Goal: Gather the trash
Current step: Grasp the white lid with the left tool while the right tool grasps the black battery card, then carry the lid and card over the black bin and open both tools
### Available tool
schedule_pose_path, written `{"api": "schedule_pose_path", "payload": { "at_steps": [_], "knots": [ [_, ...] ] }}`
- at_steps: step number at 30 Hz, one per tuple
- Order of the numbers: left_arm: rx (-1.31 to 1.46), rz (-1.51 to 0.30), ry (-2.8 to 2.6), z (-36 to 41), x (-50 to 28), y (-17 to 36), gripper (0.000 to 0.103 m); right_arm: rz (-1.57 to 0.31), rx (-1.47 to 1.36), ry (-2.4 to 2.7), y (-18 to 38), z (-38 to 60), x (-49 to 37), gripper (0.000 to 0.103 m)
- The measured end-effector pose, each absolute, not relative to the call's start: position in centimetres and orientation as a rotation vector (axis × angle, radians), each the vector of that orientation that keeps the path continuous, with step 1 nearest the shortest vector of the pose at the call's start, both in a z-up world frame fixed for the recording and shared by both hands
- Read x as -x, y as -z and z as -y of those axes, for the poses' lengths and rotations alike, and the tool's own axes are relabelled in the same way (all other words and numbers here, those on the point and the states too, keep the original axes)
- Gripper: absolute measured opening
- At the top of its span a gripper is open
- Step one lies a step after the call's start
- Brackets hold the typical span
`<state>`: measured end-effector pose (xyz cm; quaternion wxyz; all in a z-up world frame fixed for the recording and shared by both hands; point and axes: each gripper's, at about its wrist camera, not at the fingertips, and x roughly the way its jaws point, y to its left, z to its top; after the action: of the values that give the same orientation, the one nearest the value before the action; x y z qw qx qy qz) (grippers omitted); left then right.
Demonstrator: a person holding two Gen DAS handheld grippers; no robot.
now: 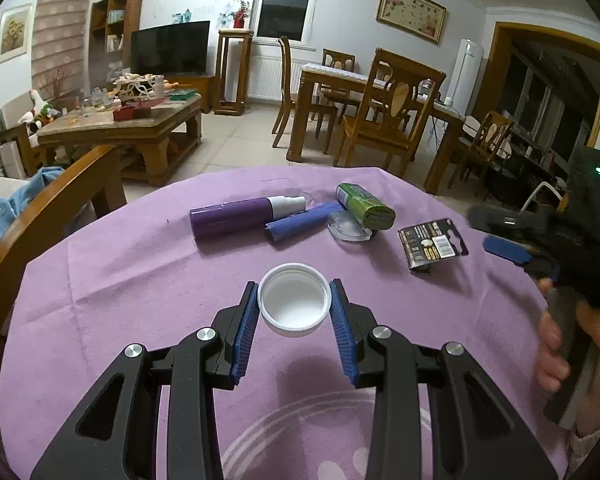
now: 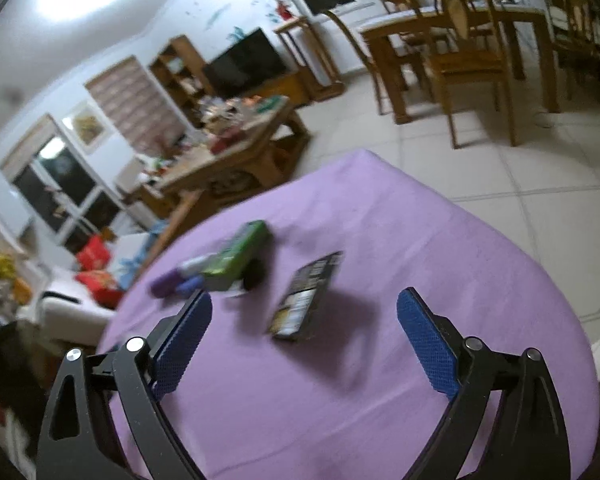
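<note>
My left gripper [image 1: 294,286] is shut on a white round cap [image 1: 294,306], open side up, just above the purple-clothed table [image 1: 140,280]. Beyond it lie a purple spray bottle [image 1: 236,220], a blue tube [image 1: 296,226], a clear plastic lid [image 1: 348,228], a green package [image 1: 364,204] and a black blister card [image 1: 432,246]. In the right wrist view my right gripper [image 2: 306,296] stands wide open with nothing held. The black card [image 2: 304,298] lies on the cloth below and just ahead of the fingers; the green package [image 2: 240,256] is blurred further left. A hand [image 1: 556,344] holds that gripper at the right edge.
A wooden sofa armrest [image 1: 40,216] borders the table's left side. A cluttered coffee table [image 1: 140,120] stands beyond on the tiled floor. A dining table with chairs [image 1: 380,112] is at the back right. The cloth's far edge [image 2: 364,156] drops to the floor.
</note>
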<state>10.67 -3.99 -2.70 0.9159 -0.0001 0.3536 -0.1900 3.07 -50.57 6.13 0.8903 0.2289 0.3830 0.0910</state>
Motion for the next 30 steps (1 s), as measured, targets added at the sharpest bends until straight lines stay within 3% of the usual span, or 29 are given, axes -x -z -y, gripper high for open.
{"api": "schedule_pose_path", "payload": {
  "at_steps": [3,4,5,8,20,30],
  "knots": [
    [0.005,-0.739,0.393,3.9,-10.9,2.8,0.036,-0.873,-0.48,-0.22,-4.5,49.7,-5.3,0.058],
    [0.005,-0.742,0.394,3.8,-10.9,2.8,0.036,-0.9,-0.476,-0.237,-4.0,49.2,-5.8,0.033],
    [0.005,-0.743,0.395,3.8,-11.0,2.9,0.036,-0.909,-0.463,-0.245,-3.7,48.8,-6.0,0.022],
    [0.008,-0.743,0.395,3.7,-11.0,2.9,0.036,-0.864,-0.435,-0.273,-4.5,48.0,-5.4,0.006],
    [0.011,-0.684,0.447,4.2,-10.1,2.2,0.036,-0.704,-0.507,-0.398,-9.7,50.3,2.4,0.005],
    [0.04,-0.624,0.7,9.3,-6.6,0.2,0.036,-0.529,-0.532,-0.282,-14.4,61.3,16.0,0.005]
  ]
}}
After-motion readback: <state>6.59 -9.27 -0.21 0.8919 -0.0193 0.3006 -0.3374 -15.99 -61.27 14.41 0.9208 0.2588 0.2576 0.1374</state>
